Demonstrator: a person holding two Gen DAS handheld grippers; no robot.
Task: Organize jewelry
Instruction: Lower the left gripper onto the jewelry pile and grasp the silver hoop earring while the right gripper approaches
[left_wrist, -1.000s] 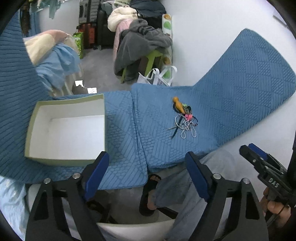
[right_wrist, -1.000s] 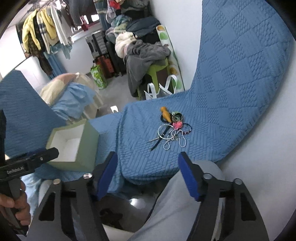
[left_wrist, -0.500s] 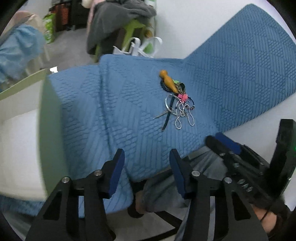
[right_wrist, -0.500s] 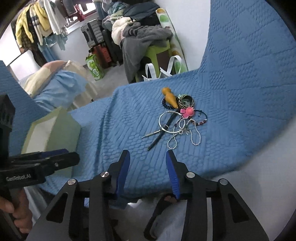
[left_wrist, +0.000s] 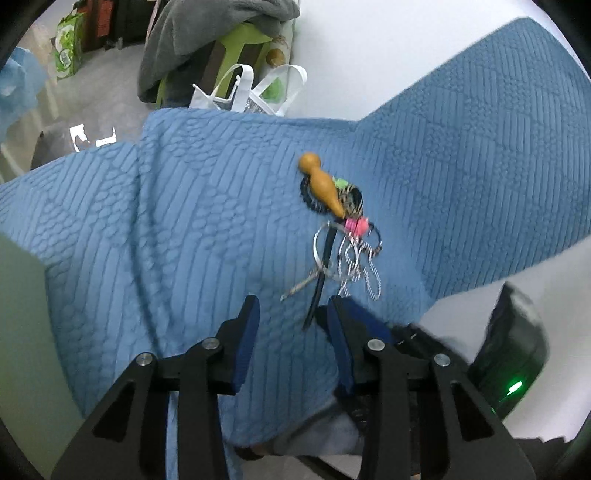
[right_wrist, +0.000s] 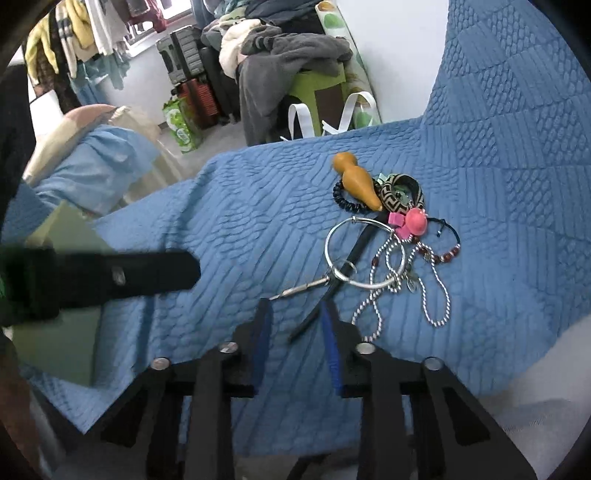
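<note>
Blue quilted cushion (right_wrist: 236, 221) carries our jewelry pile (right_wrist: 388, 236) at two o'clock, with the green box (right_wrist: 70, 258) at nine, its inside hidden. Our left gripper (left_wrist: 291, 317) and right gripper (right_wrist: 295, 317) are both closing on nothing, pads apart, just short of the pile.

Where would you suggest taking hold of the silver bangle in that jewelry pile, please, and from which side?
Grip the silver bangle on its bare left arc, coming down from above with one finger inside the ring and one outside. That side lies flat on the blue quilt with nothing across it; the right and near arcs are crossed by the bead chain and the dark stick.
</note>
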